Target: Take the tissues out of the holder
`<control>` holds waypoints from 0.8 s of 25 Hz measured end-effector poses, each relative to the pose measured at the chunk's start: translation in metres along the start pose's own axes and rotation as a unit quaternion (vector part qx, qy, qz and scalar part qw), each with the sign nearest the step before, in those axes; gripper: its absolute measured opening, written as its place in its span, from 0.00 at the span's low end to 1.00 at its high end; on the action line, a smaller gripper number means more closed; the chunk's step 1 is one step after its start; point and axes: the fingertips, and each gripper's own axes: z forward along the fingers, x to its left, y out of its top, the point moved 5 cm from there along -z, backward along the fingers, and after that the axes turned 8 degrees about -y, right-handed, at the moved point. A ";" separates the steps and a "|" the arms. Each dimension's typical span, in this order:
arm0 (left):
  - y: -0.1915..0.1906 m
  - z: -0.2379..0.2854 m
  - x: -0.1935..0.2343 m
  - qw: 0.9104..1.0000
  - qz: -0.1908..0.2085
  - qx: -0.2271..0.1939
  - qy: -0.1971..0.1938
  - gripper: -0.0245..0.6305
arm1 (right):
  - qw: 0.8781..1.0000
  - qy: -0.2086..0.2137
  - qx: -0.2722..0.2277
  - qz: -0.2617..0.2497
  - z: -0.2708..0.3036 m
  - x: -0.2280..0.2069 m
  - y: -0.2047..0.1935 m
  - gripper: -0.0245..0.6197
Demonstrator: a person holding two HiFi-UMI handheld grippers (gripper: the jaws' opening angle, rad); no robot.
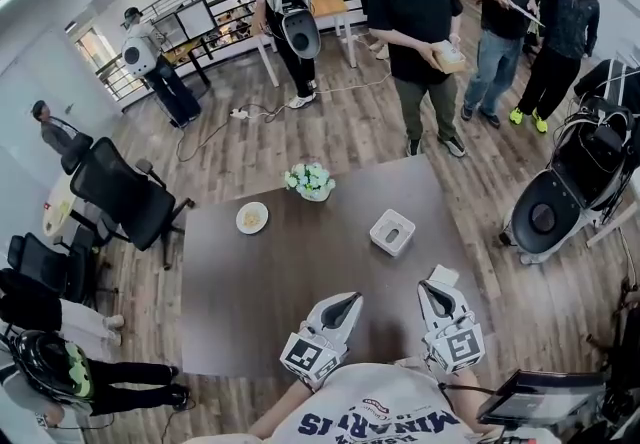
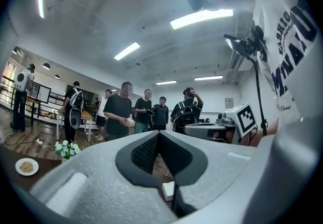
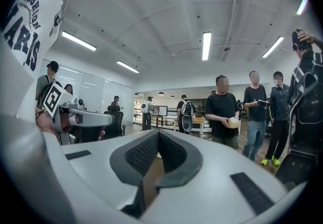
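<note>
Nearest, the left hand-held gripper (image 1: 346, 301) hangs closed and empty. Ahead, the white rectangular tissue holder (image 1: 379, 239) sits on the dark tabletop (image 1: 260, 302), and the right hand-held gripper (image 1: 433, 287) is closed on nothing too. I'd part one's jaws and pinch shallowly at the holder's top, steadying it with the other.
</note>
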 end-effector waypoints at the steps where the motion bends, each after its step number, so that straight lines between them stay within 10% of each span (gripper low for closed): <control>1: 0.000 0.000 0.001 1.000 0.001 -0.001 0.001 0.04 | 1.000 0.001 0.001 -0.002 0.001 0.000 0.000 0.05; 20: -0.010 -0.001 -0.001 1.000 -0.003 0.000 0.001 0.04 | 1.000 -0.005 0.006 -0.007 -0.001 -0.004 -0.006 0.05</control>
